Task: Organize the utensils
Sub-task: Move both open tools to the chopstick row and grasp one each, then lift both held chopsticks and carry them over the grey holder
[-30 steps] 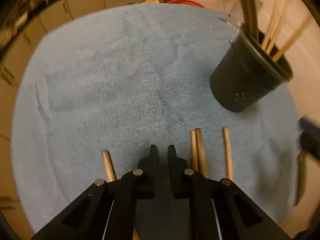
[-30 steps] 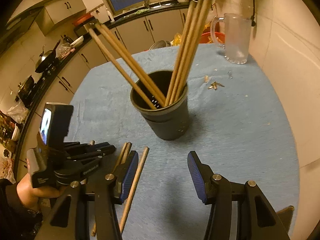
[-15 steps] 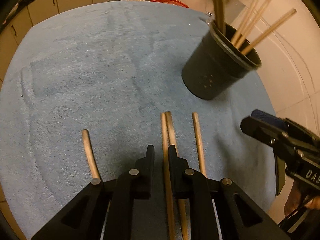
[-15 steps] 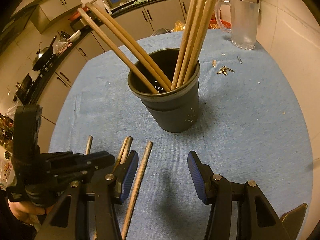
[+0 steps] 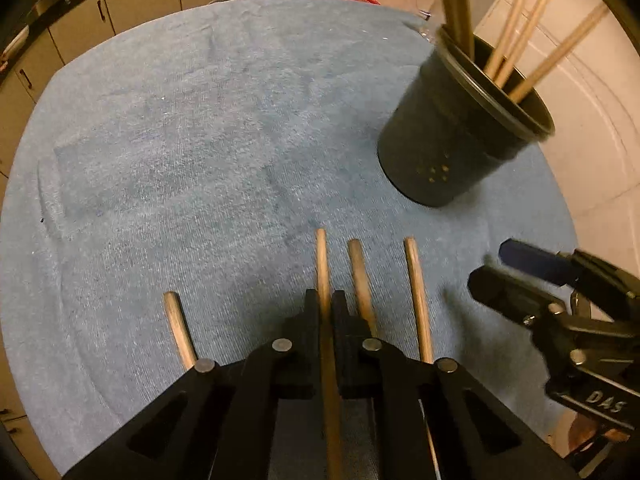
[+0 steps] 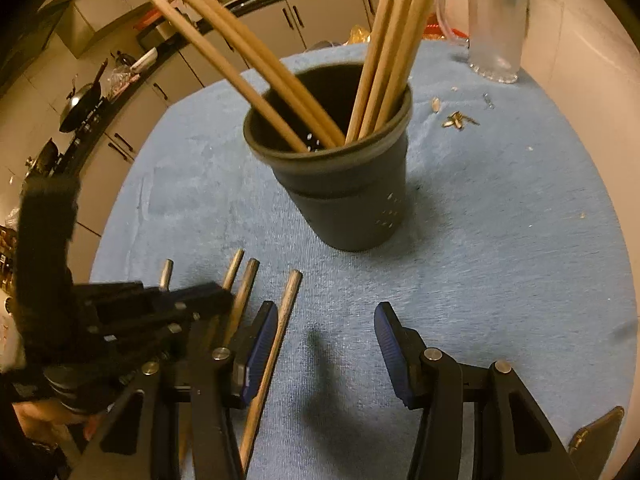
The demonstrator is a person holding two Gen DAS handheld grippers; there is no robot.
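Pinching one chopstick (image 5: 322, 264) in the just-closed left claw (image 5: 325, 300) on the blue-clothed desk (image 5: 180, 152), neighbours crowding both sides. Hovering apart, empty: right claw (image 6: 326, 344), before the dark holder (image 6: 344, 200) of chopsticks, glass mug (image 6: 494, 28) behind.

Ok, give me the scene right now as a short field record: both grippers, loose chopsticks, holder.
left gripper: fingers just closed, shut on one chopstick
right gripper: open, nothing between its fingers, hanging over the towel
loose chopsticks: three more lie flat, one left of the left gripper, two right of it
holder: dark cup, upright, beyond the loose chopsticks, several chopsticks standing in it
surface: blue towel
other: glass mug at the far edge
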